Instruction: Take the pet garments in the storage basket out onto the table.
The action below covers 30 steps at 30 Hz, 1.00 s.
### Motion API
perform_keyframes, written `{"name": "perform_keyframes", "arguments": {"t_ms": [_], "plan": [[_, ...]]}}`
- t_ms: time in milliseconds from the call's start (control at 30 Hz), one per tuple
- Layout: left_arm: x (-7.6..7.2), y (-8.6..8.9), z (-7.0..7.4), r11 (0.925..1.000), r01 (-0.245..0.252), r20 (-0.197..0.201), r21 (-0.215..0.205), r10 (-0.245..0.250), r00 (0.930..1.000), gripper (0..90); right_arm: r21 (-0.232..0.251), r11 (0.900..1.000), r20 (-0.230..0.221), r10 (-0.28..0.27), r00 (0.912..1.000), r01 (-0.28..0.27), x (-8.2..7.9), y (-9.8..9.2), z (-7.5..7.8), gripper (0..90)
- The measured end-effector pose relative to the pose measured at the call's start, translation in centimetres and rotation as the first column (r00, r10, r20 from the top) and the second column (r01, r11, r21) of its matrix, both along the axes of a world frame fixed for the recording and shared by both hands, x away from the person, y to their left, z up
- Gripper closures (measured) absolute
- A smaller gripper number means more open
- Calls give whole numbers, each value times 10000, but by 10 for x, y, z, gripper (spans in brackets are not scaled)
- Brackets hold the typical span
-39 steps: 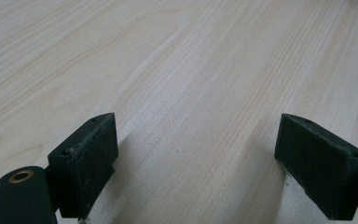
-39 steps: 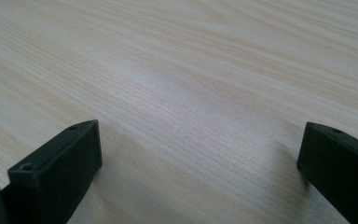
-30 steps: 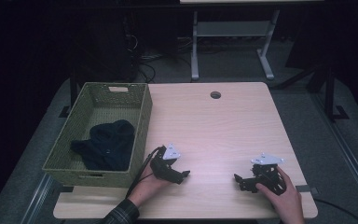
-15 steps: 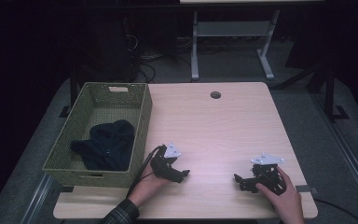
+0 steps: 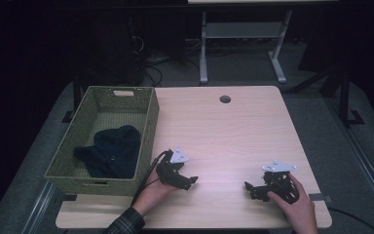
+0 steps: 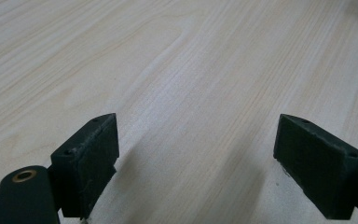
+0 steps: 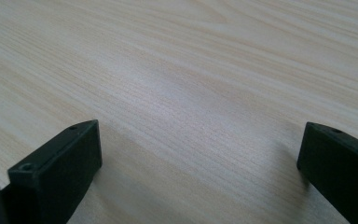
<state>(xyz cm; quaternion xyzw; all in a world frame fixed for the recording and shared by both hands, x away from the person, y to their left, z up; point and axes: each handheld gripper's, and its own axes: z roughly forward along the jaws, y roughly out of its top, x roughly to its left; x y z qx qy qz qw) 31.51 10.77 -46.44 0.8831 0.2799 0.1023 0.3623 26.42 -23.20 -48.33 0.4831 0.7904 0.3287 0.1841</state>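
Dark navy cloth, crumpled inside the green woven basket, looked soft and light — best pinched at a raised fold; left gripper and right gripper beside the basket rested with jaws apart.

- No text, label, brand, number or sign can be read anywhere in these views.
- The pale wood-grain bench carries no print.
- The woven green rectangular basket shows no tag with legible writing.
- The dark crumpled cloth inside it shows no readable mark.
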Motion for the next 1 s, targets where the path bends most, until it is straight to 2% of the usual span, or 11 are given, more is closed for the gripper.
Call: {"name": "perform_keyframes", "arguments": {"t_ms": [433, 1000], "plan": [[0, 1, 6, 10000, 24, -140, 37, -23, 9999, 136, -2, 10000, 6, 3, 10000, -3, 0, 0, 0, 0], [1, 2, 15, 9999, 136, -127, 32, -135, 9998, 137, -1, 10000, 6, 5, 10000, -5, 0, 0, 0, 0]]}}
